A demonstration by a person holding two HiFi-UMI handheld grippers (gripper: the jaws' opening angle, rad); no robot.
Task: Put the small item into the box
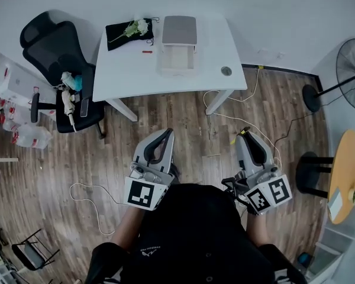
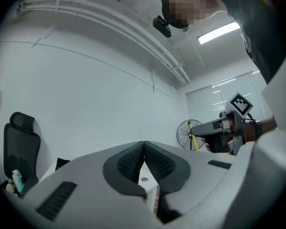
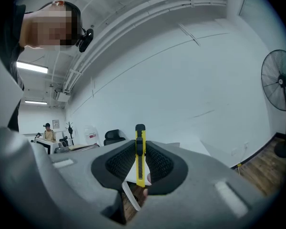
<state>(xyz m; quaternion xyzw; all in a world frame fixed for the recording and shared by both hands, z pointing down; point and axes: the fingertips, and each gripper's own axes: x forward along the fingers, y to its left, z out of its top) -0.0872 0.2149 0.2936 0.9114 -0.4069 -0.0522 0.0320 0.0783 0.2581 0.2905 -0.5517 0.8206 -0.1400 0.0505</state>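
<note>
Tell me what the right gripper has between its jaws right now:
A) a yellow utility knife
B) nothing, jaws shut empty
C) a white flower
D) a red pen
A: the right gripper view shows the right gripper shut on a yellow utility knife, which stands upright between the two black pads.

Office room, white desk (image 1: 124,70), black swivel chair (image 1: 47,40), pedestal fan (image 1: 354,70), wood-plank floor (image 1: 165,114), ceiling strip light (image 2: 219,32)

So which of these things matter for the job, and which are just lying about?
For the job: yellow cutter, gripped in the right tongs; open box on the white desk.
Lying about: office chair, flowers, floor fan, round side table.
</note>
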